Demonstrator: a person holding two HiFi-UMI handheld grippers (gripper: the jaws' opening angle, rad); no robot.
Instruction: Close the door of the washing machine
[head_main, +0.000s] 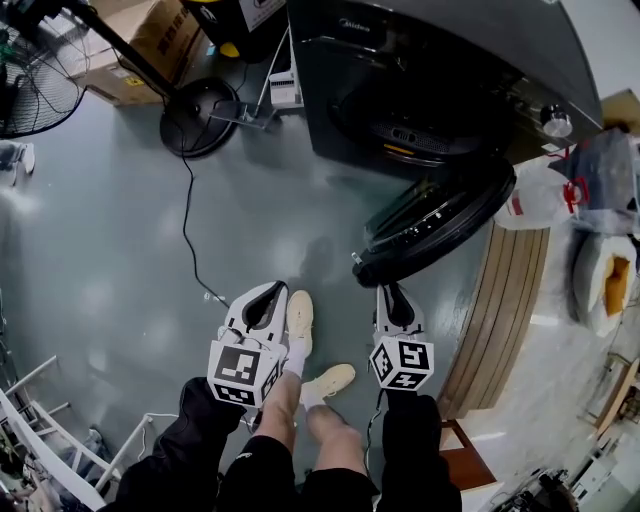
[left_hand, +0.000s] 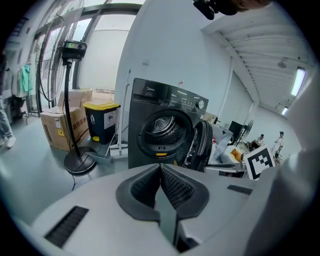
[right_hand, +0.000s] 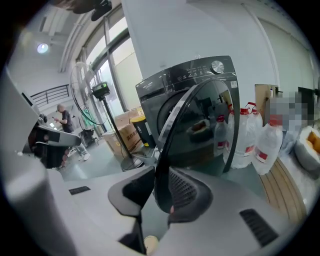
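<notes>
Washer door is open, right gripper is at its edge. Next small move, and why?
Probably push the washing machine door along its arc toward the drum opening with the right gripper. The door stands wide open and that gripper's jaws look closed on its rim, so the hold seems ready. The left gripper is shut, empty and away from the door.

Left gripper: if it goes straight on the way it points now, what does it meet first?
Probably the washing machine's front, near the drum opening; nothing stands between. The left gripper points somewhat downward, so the floor may come first; depth is unclear. The open door lies right of that line.
</notes>
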